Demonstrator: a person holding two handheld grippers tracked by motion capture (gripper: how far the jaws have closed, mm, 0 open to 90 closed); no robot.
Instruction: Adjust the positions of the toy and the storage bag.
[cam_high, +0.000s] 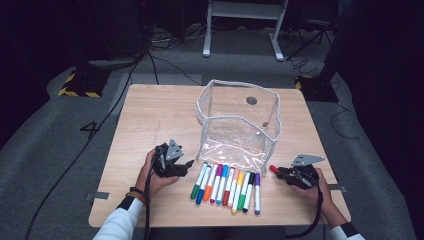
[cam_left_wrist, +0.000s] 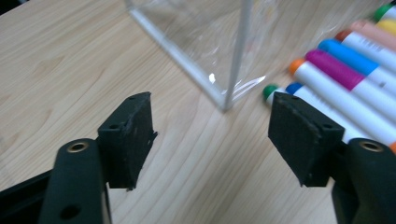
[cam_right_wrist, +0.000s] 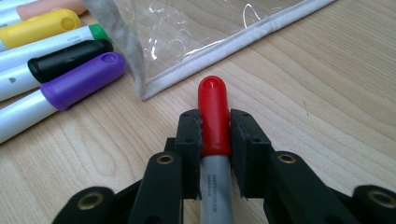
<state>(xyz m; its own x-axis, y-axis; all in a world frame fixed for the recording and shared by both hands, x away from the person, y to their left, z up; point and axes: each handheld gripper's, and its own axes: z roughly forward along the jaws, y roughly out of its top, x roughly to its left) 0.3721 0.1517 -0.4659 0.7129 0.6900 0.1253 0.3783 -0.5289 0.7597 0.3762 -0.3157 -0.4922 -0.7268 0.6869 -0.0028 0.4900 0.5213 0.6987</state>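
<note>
Red marker (cam_right_wrist: 214, 114) sits clamped between the jaws of the right tool (cam_high: 281, 171), low over the table (cam_high: 150, 115) beside the clear pouch (cam_high: 239, 125). Left tool (cam_left_wrist: 210, 135) stands apart, gripping nothing, near the marker row (cam_high: 227, 187).

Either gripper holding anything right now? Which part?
The right gripper clamps the red-capped grey marker at the base of its cap. The left gripper is open and empty.
</note>
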